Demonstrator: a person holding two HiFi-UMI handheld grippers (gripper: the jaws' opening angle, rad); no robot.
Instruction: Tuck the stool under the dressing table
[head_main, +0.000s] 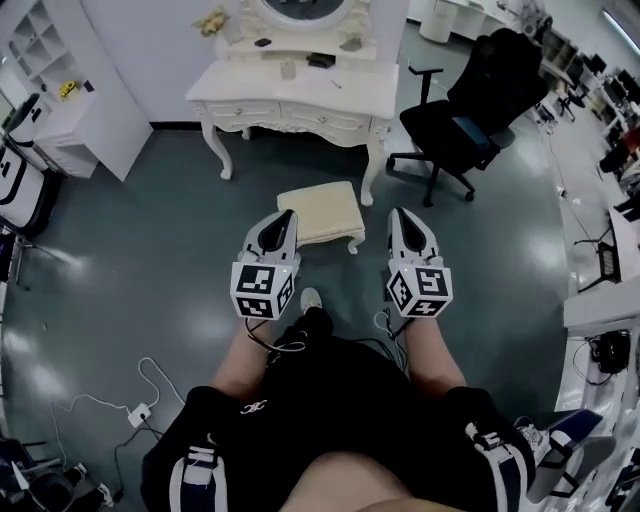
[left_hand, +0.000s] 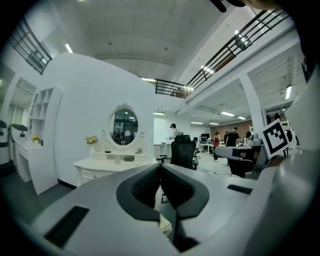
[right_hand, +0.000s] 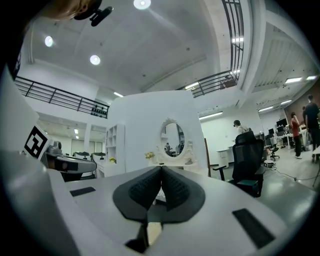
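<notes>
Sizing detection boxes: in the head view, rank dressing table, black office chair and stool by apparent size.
1. dressing table
2. black office chair: only slightly smaller, a close call
3. stool: clearly smallest, though it is nearest the camera

The dressing table (head_main: 300, 95) stands against the far wall, with a mirror (head_main: 300, 8) at the back of its top and small items in front of the mirror. The stool (head_main: 320, 212) stands on the floor (head_main: 150, 250) just in front of the table, nearer its right front leg than its left. An office chair (head_main: 470, 110) stands right of the table, and a cabinet (head_main: 95, 135) stands left of it. On the near side of the stool, the left gripper (head_main: 284, 218) is at its near left corner and the right gripper (head_main: 398, 215) is just right of it. Cables (head_main: 110, 405) lie on the floor at the near left.
</notes>
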